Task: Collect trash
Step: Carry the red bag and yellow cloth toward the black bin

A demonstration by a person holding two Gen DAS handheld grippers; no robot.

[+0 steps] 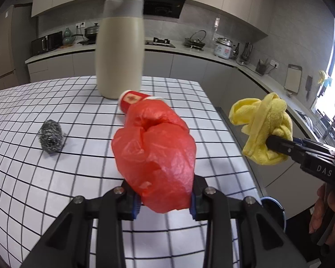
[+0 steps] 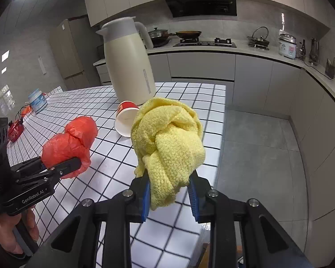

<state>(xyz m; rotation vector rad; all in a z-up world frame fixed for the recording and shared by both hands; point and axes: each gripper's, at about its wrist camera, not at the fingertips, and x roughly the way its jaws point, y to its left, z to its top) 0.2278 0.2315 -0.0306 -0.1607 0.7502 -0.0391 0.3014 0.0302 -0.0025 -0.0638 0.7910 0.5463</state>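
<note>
Above the checked worktop (image 1: 55, 102) of a kitchen, a light, crumpled red plastic bag (image 1: 154, 151) was clamped in the left tongs (image 1: 165, 203) and a soft, knotted yellow cloth (image 2: 167, 143) in the right tongs (image 2: 169, 198), both best gripped by the bunched bulk.

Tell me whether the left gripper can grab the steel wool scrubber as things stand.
Probably not yet. The left gripper is shut on the red plastic bag, so its jaws are full. The steel wool scrubber lies in the open on the checked tablecloth, nothing blocking it.
</note>
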